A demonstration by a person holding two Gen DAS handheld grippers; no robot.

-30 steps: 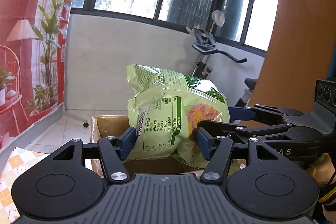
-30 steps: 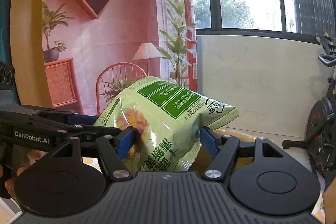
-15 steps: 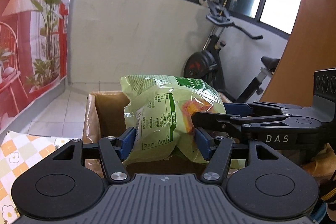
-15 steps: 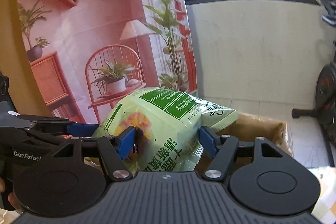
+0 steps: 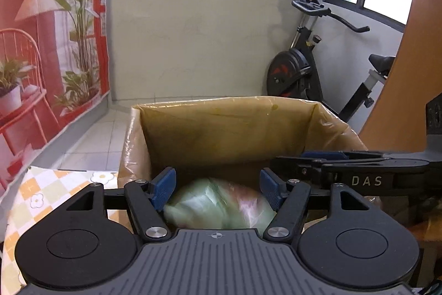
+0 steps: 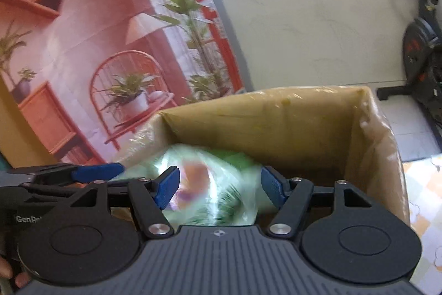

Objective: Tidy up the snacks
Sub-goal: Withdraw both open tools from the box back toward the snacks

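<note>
Now the snack bag [image 5: 218, 205] lies blurred inside the box [image 5: 221, 129], walls close around.

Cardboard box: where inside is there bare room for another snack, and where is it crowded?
Free: inside the cardboard box, the strip along its far wall and toward its right wall. Crowded: the near side, filled by the green snack bag.

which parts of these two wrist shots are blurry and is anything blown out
Left wrist view: the green snack bag is motion-smeared, the cardboard box and grippers sharp, the windows overexposed. Right wrist view: the bag is heavily streaked, the backdrop slightly soft, straight lines bowed by the fisheye.
</note>
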